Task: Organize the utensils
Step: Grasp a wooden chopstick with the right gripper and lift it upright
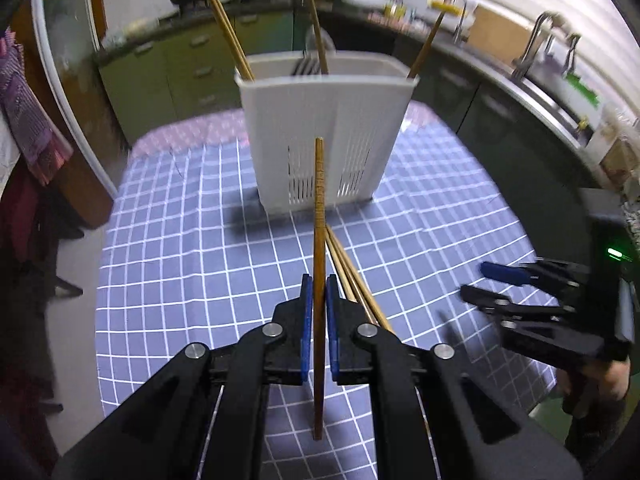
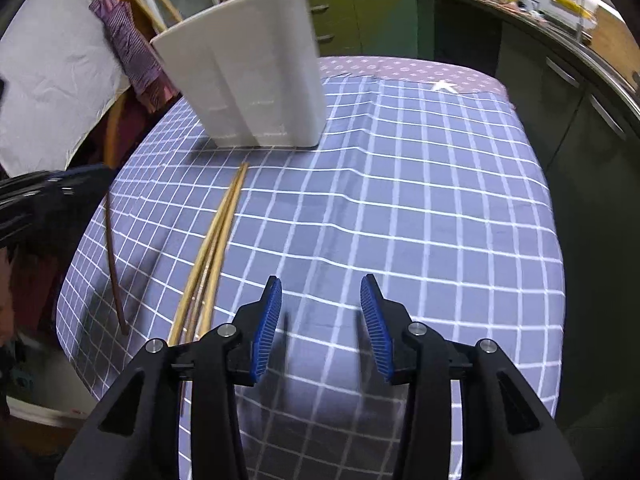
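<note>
Left wrist view: left hand-held gripper angled down over the counter with its checked cloth, blue pads pinched on one dark chopstick. The stick stands nearly upright in the picture, its tip in front of the white utensil caddy. Caddy upright, already holding chopsticks that lean out. Loose pale chopsticks lie on the cloth just beyond the right pad. Right hand-held gripper at the right edge.

Right wrist view: right hand-held gripper tilted down, jaws apart, nothing between them. Pale chopsticks lie to its left, pointing toward the caddy. The dark chopstick hangs from the left gripper at the left edge.
</note>
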Demonstrator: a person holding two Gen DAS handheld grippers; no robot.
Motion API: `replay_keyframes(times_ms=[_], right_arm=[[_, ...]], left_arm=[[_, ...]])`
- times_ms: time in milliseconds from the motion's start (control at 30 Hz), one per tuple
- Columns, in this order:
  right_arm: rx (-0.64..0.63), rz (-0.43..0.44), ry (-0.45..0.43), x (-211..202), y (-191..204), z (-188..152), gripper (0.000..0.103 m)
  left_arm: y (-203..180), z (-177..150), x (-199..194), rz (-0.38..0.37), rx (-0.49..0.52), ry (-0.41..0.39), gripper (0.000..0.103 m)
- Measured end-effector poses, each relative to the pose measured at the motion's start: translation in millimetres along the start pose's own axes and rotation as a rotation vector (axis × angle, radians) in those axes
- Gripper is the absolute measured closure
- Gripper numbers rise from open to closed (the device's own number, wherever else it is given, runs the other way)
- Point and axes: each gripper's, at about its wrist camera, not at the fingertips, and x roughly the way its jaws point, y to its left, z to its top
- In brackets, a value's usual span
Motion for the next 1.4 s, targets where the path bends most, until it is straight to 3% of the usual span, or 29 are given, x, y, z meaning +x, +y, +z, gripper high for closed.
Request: replay_keyframes(times_ms=[233, 333, 467, 867, 1033, 1400], right_arm=[[-0.059, 0.064, 0.105, 32.1, 33.4, 34.0, 0.062], [-0.071, 0.06, 0.15, 48.0, 43.3, 47.6, 0.074], [-0.087, 0.027, 0.188, 66.1, 52.9, 56.8, 0.078], [-0.143, -0.015, 0.223, 84.9, 77.3, 55.4, 0.078], [-0.166, -0.109, 0.216, 80.8, 72.1, 52.4, 0.08], [-0.146, -0.105, 0.224, 91.3, 73.9, 63.0, 0.082]], left_arm=[[19.3, -25.1, -40.9, -0.032, -0.025, -0.114, 0.096], [24.9, -30.2, -47.8, -0.05, -0.031, -0.126, 0.096], [27.1, -34.6, -53.2, -0.05, -0.023, -0.139, 0.096], [26.2, -36.2, -49.8, -0.076, -0.01, -0.132, 0.096], [26.3, -37.0, -48.7, -0.073, -0.007, -0.126, 0.096], [25.4, -37.2, -50.5, -0.066, 0.002, -0.135, 0.096]])
